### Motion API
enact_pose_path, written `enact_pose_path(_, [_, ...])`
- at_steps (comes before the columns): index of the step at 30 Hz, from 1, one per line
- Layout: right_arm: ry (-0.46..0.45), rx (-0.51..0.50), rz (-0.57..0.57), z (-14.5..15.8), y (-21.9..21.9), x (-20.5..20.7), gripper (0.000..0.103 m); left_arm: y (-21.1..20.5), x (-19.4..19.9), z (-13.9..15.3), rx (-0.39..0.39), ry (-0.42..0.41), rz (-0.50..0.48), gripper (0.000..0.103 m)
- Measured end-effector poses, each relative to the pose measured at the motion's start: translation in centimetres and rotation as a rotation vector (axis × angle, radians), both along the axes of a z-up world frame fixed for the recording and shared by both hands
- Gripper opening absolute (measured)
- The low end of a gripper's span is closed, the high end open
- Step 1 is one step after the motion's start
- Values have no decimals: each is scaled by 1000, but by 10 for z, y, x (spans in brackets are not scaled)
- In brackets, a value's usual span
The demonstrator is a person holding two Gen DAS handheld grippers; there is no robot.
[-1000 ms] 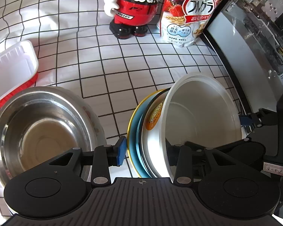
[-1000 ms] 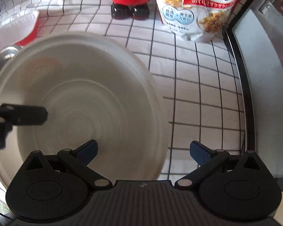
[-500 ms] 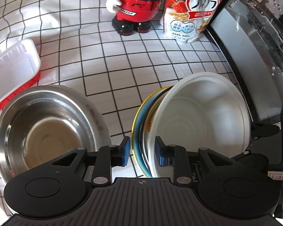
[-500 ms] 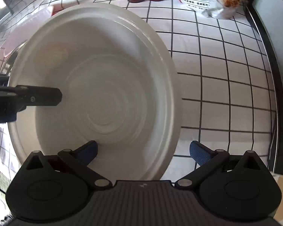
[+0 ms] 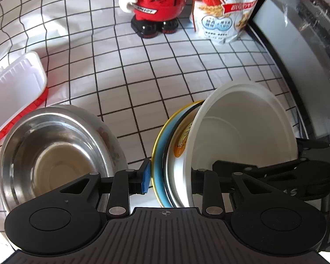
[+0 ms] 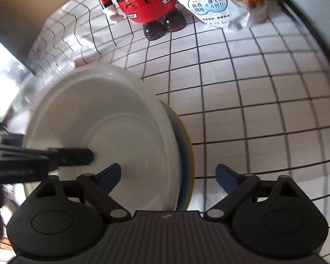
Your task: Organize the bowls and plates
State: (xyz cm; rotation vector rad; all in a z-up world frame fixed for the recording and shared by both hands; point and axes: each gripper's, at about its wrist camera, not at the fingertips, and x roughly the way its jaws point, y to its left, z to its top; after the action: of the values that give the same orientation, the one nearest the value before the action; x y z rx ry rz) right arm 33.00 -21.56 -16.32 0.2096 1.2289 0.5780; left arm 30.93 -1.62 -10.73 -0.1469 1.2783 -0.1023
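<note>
A stack of dishes stands on edge on the checked cloth: a yellow-rimmed blue plate (image 5: 159, 154), a white plate with an orange print (image 5: 180, 145) and a white plate (image 5: 242, 136) leaning on them. My left gripper (image 5: 170, 178) clasps the stack's lower rim. Its left pad (image 5: 145, 177) rests on the yellow rim, its right finger sits inside the white plate, and its jaws are opening slightly. My right gripper (image 6: 168, 177) straddles the same rims, white plate (image 6: 103, 132) on the left and yellow rim (image 6: 188, 154) between the jaws. They are closing, and the pads touch nothing.
A steel bowl (image 5: 55, 154) sits left of the stack, with a red-and-white container (image 5: 13, 88) beyond it. At the back stand a red toy figure (image 5: 156, 6) and a cereal bag (image 5: 224, 11). A black-framed panel (image 5: 297, 66) borders the right side.
My right gripper rolled and swung from facing the white plate to straddling the stack's rim, its jaws narrowing. The left jaws narrowed, then widened a little around the stack.
</note>
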Motion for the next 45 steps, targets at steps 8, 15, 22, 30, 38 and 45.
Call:
enact_pose_path(8, [105, 157, -17, -15, -17, 10, 61, -16, 12, -4, 43, 62, -15, 54])
enact_pose_path(15, [182, 260, -57, -27, -27, 9, 56, -24, 22, -5, 81, 96, -21, 56])
enact_pose_path(22, [215, 303, -41, -30, -27, 9, 56, -28, 19, -5, 97, 78, -29, 56])
enact_pose_path(30, [207, 309, -34, -32, -48, 1, 56, -50, 17, -3, 115, 115, -60, 56])
enact_pose_path(38, [211, 344, -71, -36, -60, -4, 55, -61, 18, -2, 145, 135, -67, 56])
enact_pose_path(45, [214, 319, -106, -34, -59, -4, 54, -53, 19, -6, 109, 162, -61, 57])
